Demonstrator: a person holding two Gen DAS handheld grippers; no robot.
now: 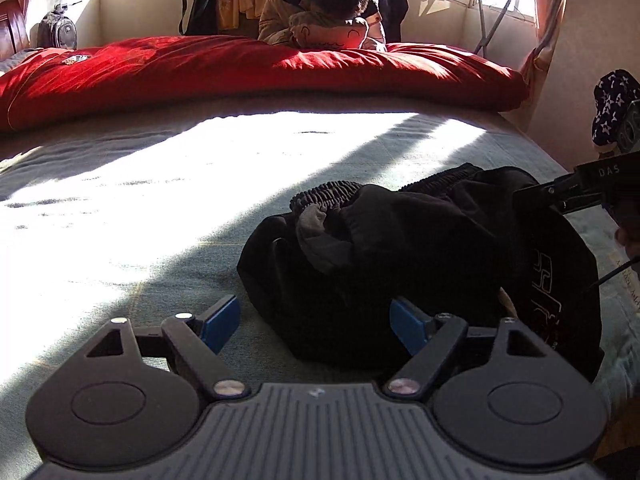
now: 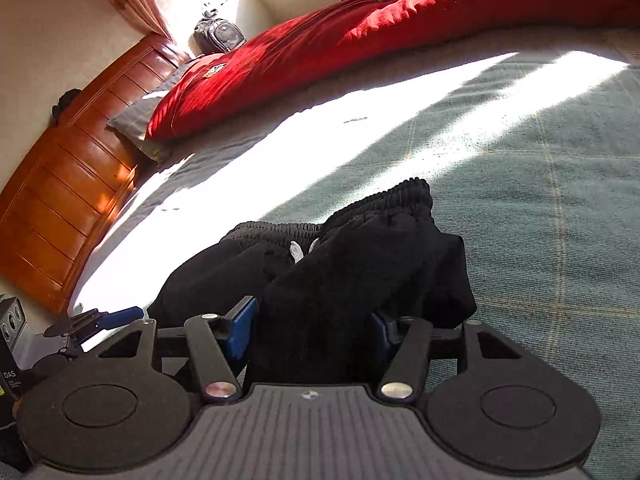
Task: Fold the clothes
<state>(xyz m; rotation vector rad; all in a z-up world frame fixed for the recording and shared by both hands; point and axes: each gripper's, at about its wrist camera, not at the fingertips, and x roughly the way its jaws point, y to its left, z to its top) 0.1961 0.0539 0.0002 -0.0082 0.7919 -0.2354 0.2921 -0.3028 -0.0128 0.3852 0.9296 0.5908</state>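
My right gripper [image 2: 316, 330] clamped on black pants [image 2: 360, 264], left gripper [image 1: 314, 322] jaws wide, nothing held, pants bunched on bed [image 2: 520, 168] w/ red quilt [image 2: 360, 36].

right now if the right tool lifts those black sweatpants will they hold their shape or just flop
Probably flop: the black sweatpants lie bunched in soft folds on the bed sheet. The thick fleecy cloth and ribbed elastic waistband suggest some weight. The fabric filling the right tool looks grippy, unlikely to slip.

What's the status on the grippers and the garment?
Left gripper open, nothing pinched. Right gripper shut on black pants. Pants bunched, unfolded on bed. Nothing blocking.
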